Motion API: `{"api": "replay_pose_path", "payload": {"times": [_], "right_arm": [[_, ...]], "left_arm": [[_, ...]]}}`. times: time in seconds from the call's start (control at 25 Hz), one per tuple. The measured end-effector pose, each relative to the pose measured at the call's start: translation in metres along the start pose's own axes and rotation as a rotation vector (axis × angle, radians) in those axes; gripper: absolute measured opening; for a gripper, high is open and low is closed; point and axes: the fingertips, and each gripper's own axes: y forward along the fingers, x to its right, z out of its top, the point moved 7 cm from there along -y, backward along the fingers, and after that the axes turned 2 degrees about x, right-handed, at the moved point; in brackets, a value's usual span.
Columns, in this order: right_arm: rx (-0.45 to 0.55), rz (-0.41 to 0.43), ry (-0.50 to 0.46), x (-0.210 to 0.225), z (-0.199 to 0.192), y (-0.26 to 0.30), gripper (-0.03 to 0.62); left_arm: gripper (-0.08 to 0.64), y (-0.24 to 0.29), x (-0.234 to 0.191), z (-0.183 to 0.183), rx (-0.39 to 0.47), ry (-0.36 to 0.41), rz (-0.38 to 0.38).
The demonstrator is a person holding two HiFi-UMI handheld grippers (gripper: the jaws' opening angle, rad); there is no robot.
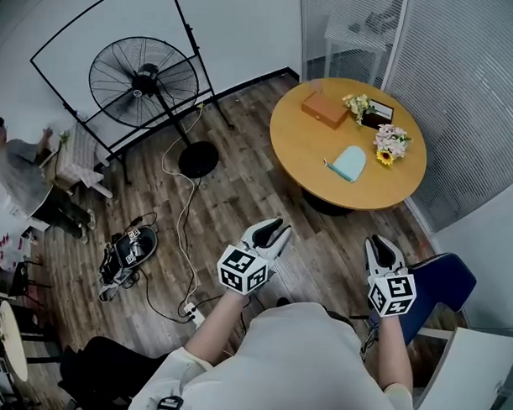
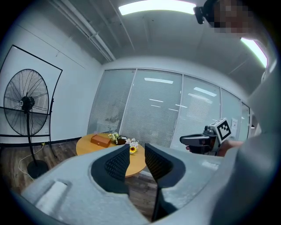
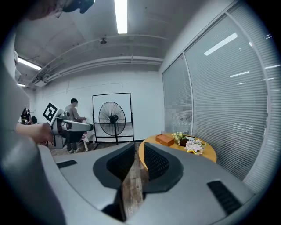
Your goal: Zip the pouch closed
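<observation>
A light blue pouch (image 1: 350, 162) lies flat on the round wooden table (image 1: 300, 147) far ahead in the head view, its zip pull towards the left. Both grippers hang in the air over the floor, well short of the table. My left gripper (image 1: 272, 234) (image 2: 137, 151) is open by a narrow gap and holds nothing. The right gripper (image 1: 381, 249) (image 3: 139, 151) is also slightly open and empty. I cannot make out the pouch in either gripper view; only the table (image 2: 88, 145) (image 3: 210, 153) shows there.
On the table stand a brown box (image 1: 324, 109), flower bunches (image 1: 391, 144) and a dark frame (image 1: 379, 114). A pedestal fan (image 1: 145, 80) stands at the left with cables on the wood floor. A blue chair (image 1: 443, 286) is at my right. A person (image 1: 22, 171) is far left.
</observation>
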Motion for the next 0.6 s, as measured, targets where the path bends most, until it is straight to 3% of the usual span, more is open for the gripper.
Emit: {"api": "replay_pose_path", "payload": {"times": [0.6], "right_arm": [[-0.03,-0.038,0.024,-0.019,-0.006,0.023,0.054]], "left_arm": [[0.103,-0.001,-0.03,-0.005,-0.022,-0.035,-0.046]]}}
